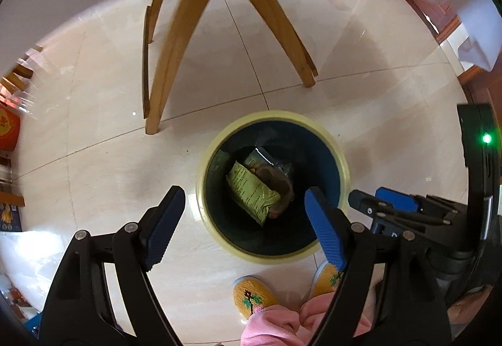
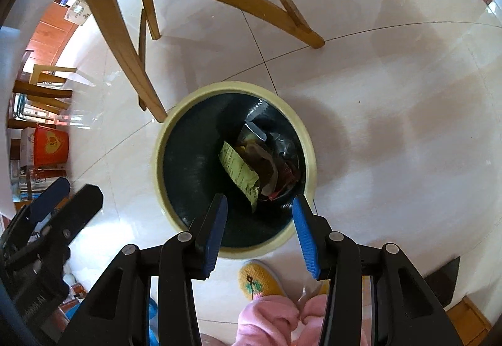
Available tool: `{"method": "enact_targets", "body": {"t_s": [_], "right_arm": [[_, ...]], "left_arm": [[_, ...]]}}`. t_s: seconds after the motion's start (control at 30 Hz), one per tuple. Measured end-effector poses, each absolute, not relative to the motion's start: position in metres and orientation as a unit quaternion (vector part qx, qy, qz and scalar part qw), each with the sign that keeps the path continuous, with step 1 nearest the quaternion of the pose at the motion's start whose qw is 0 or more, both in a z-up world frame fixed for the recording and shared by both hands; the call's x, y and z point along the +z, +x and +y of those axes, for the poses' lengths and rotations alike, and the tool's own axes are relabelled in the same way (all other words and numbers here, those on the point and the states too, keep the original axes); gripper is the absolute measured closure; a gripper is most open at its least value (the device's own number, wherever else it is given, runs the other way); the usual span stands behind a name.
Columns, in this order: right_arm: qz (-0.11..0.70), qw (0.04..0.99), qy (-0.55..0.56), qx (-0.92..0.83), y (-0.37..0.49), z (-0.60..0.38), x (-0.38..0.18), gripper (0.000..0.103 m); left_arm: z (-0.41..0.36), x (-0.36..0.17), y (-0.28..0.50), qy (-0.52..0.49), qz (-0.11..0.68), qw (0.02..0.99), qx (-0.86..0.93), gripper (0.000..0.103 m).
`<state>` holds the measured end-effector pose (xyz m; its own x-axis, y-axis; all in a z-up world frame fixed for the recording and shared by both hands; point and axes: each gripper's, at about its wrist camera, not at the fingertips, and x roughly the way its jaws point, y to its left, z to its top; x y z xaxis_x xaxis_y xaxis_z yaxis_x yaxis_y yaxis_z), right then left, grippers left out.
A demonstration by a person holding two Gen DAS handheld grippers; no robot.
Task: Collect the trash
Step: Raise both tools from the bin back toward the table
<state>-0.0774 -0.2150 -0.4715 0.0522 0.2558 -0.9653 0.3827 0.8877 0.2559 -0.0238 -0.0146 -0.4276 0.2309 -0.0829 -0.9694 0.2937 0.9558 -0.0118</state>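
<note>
Left gripper (image 1: 244, 204): jaws spread wide, nothing between the blue pads (image 1: 326, 233). Right gripper (image 2: 259, 214): also parted, empty, a narrower gap.

Directly below both claws: round waste bin (image 2: 232, 88) with cream rim and dark liner. Trash sits at the bottom, under and slightly ahead of the fingertips: a yellow-green wrapper (image 1: 252, 192), with brownish crumpled packets (image 2: 266, 164) just beyond it. Looks already dropped in.

Nearer than the claws: yellow embroidered slippers (image 1: 252, 295) and pink trouser cuffs (image 2: 266, 317), close to the bin's near edge. Beyond the bin: wooden chair legs (image 1: 169, 63) on pale tiled floor (image 1: 392, 110).

Risks, as judged:
- The two grippers hang near each other; swinging either away could knock them together.
- The bin stands by the feet and a chair leg; a step forward could tip it and spill the contents.
</note>
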Motion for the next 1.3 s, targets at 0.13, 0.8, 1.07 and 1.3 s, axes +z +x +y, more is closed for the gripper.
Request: {"method": "enact_targets", "body": {"t_s": [0.13,0.8,1.07,1.3], "right_arm": [[0.681,0.691,0.239,-0.048,-0.083,-0.219,-0.435,0.059],[0.623,0.762,0.176,-0.014,-0.108,-0.201,-0.142,0.050],[0.573,0.805,0.155,-0.009,-0.100,-0.196,-0.043,0.049],[0.518,0.843,0.145,-0.024,-0.079,-0.197,0.023,0.039]], "left_arm": [[-0.013,-0.389,-0.029,0.074,0.603,0.785,-0.121,0.027],[0.001,-0.123,-0.064,0.044,0.556,0.816,-0.152,0.027],[0.013,-0.032,-0.073,0.045,0.514,0.840,-0.167,0.027],[0.021,0.020,-0.052,0.022,0.489,0.852,-0.186,0.027]]}}
